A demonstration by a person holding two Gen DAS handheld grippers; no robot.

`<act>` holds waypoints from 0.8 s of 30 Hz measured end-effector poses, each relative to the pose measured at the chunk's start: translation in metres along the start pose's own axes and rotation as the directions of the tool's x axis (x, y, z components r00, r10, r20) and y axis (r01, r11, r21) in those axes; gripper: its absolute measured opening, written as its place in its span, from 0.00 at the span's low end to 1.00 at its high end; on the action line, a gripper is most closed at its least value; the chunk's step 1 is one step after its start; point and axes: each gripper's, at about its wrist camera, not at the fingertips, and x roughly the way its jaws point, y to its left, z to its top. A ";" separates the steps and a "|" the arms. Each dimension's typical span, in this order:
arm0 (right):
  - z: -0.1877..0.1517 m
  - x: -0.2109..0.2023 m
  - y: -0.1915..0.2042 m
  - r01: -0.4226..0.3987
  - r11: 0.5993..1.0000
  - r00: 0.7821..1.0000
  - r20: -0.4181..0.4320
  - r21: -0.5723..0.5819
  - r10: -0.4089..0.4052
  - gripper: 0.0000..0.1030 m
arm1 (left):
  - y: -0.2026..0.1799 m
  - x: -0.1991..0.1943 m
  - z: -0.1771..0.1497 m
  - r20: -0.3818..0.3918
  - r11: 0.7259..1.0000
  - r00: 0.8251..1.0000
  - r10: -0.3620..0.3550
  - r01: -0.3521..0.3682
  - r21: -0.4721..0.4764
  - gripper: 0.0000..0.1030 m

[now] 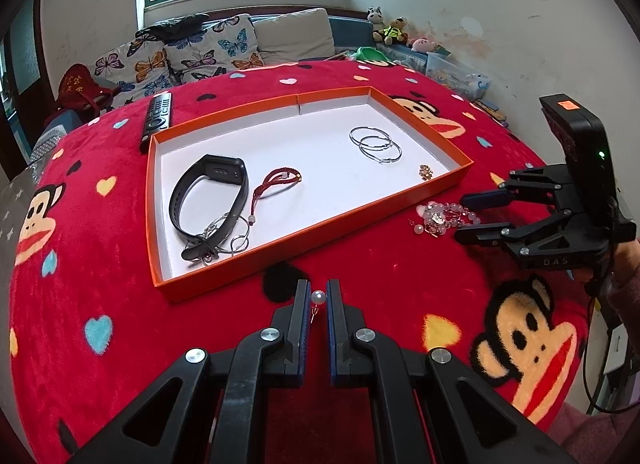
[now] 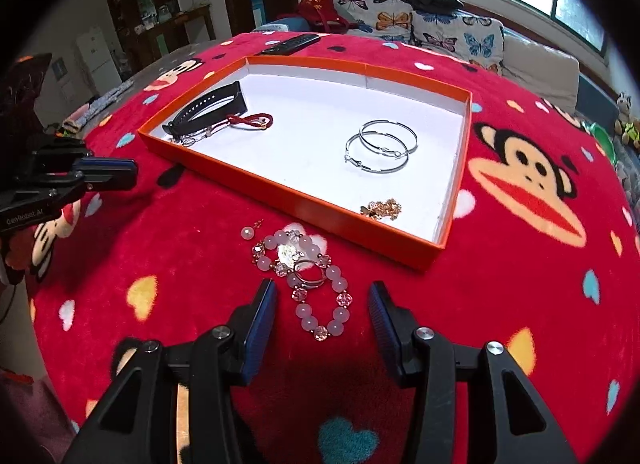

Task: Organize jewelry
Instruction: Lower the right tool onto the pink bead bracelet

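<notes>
Pinching a pearl earring (image 1: 318, 297) between its nearly closed pads, the left claw (image 1: 318, 316) hangs just above the red cartoon-print blanket (image 1: 360, 264) that covers the counter, near the front wall of the orange tray (image 1: 304, 234). The earring's thin post points down between the fingers.

Inside the tray's white floor lie a black wristband (image 1: 208, 199), a red cord bracelet (image 1: 276, 183) beside it, some thin silver rings by the band's tail, two silver hoop earrings (image 2: 380, 145) overlapping each other, and a small gold piece (image 2: 382, 208) in the near right corner.

Outside the tray, on the blanket, a pink bead bracelet (image 2: 320, 296) lies in a loose heap with a silver ring (image 2: 310, 272) on top and a second pearl earring (image 2: 248, 232) just beside it. The right claw (image 2: 322, 308) stands released, its fingers straddling the bracelet without pressing on it. A remote control (image 1: 157, 117) rests beyond the tray.
</notes>
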 end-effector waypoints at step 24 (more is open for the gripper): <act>-0.023 -0.022 0.018 -0.061 0.998 0.998 -0.034 0.002 0.061 0.19 | 0.001 -0.004 -0.004 0.000 1.000 1.000 -0.008 0.008 -0.009 0.07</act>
